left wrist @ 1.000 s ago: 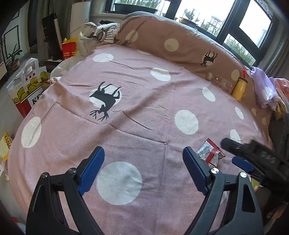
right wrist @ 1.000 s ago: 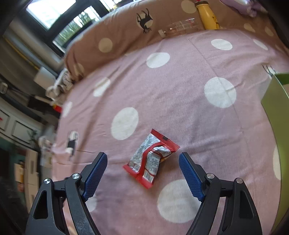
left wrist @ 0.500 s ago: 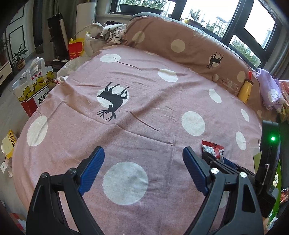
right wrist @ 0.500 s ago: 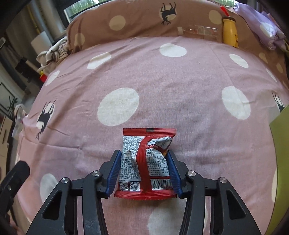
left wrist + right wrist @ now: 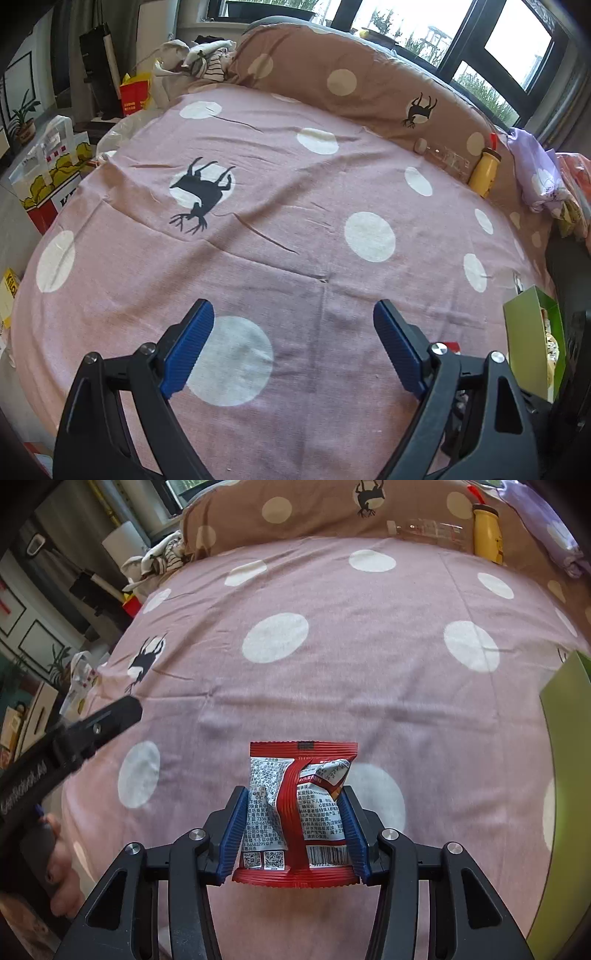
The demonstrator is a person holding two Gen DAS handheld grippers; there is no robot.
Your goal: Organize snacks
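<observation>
A red and silver snack packet (image 5: 295,764) sits between the blue pads of my right gripper (image 5: 293,797), which is shut on its two sides just above the pink dotted bedspread (image 5: 369,664). In the left wrist view only a red corner of the packet (image 5: 452,347) shows behind my gripper's right arm. My left gripper (image 5: 292,308) hangs open over a white dot of the bedspread (image 5: 295,192), with nothing between its pads. One of its fingers (image 5: 110,716) reaches in at the left of the right wrist view.
A green box (image 5: 532,343) stands open at the bed's right edge, also the green box (image 5: 569,757) beside the packet. A yellow bottle (image 5: 487,531) and a clear bottle (image 5: 424,530) lie against the brown bolster. Bags and clutter line the floor on the left. A hand (image 5: 55,867) holds the left gripper.
The right gripper went from wide open around the packet to shut on it. It has since shifted toward the green box, which now shows in the left wrist view. The left gripper stayed open.
</observation>
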